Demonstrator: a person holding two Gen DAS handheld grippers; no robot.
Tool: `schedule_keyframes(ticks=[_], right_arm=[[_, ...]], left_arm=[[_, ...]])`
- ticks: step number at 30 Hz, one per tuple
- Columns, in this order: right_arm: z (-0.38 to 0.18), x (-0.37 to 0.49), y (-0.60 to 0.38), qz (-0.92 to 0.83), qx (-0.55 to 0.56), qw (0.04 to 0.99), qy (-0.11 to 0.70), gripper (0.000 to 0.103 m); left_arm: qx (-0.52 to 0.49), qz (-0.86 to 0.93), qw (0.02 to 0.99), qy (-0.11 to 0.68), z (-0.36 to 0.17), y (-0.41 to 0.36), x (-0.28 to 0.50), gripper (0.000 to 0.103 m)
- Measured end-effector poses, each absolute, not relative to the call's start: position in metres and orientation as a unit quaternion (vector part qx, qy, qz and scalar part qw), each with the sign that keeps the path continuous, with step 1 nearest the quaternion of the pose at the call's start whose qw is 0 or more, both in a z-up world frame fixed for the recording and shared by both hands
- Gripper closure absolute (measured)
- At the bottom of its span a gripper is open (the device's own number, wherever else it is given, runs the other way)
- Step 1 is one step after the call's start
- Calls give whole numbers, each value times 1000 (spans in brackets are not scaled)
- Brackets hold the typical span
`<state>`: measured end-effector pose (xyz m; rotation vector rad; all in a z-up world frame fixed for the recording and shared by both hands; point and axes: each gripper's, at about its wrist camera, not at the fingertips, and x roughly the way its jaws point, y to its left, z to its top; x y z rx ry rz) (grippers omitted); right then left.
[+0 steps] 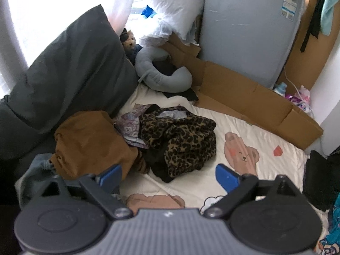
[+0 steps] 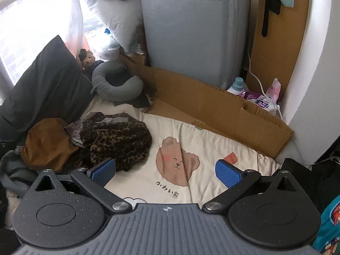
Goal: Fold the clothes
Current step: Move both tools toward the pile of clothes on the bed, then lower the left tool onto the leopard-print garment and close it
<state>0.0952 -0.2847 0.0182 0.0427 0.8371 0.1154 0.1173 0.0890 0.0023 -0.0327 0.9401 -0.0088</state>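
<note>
Both views looked down on a cream bedsheet (image 2: 191, 127) printed with bears. The left gripper (image 1: 169, 175) stood with its jaws wide apart and nothing between them; the right gripper (image 2: 165, 171) was likewise spread wide and empty. The clothes lay in a crumpled heap on the sheet ahead of and to the left of both grippers: a leopard-print garment (image 1: 180, 140) on top, a pale patterned piece (image 1: 129, 125) tucked under its edge, and a brown garment (image 1: 89, 142) against the dark pillow (image 1: 70, 68). None was yet spread flat. Risks judged from this layout: because the garments overlapped, a pinch at the heap might have lifted two layers together, dragging the pale piece along. A grab at a bunched fold instead of a hem would have left the leopard garment twisted. The cardboard (image 2: 212, 108) nearby limited the flat sheet available for spreading.
</note>
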Motion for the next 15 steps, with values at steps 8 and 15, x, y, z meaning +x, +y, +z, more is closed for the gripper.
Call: schedule_keyframes(ticks=[8,15], right_arm=[[-17,123,-295,54,28,909,413,0],[-46,140,-304,47,54,903,424,0]], left_arm=[[-29,-11,891,452,-29,86,142,15],[-43,-19,897,439,-58,83,161,18]])
